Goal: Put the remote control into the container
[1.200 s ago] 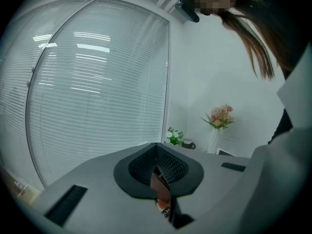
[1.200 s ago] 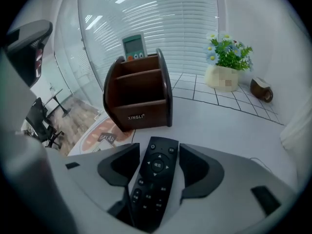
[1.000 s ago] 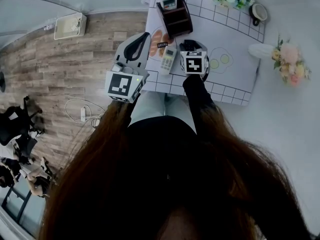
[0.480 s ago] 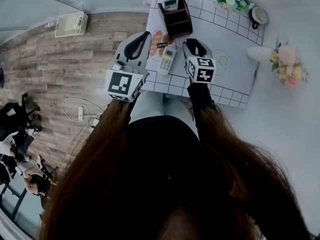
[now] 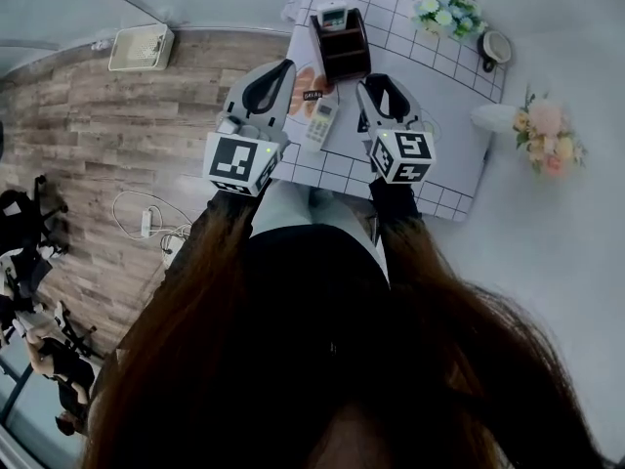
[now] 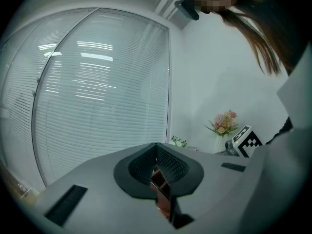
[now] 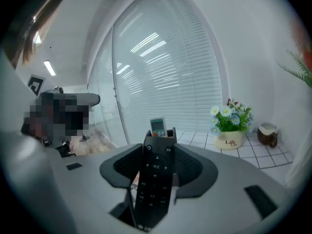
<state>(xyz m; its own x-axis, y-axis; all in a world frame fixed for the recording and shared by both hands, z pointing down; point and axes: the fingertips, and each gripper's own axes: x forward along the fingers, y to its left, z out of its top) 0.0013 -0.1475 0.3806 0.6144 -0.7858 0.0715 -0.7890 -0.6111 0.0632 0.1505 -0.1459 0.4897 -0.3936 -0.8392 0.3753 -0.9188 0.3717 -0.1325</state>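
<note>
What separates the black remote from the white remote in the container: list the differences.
The black remote is dark with dark buttons; the white remote is pale with a screen. The black remote is clamped in the right gripper, whose jaws have just been closing on it; the white remote stands upright in the container. Both are slim handsets.

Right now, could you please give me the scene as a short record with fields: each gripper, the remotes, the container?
right gripper: shut on the black remote; its jaws have just been closing on it
left gripper: shut, holds nothing
container: brown, on the checked tablecloth
standing white remote: upright inside the container
lying white remote: flat on the tablecloth, between the two grippers
task state: black remote not yet in the container
</note>
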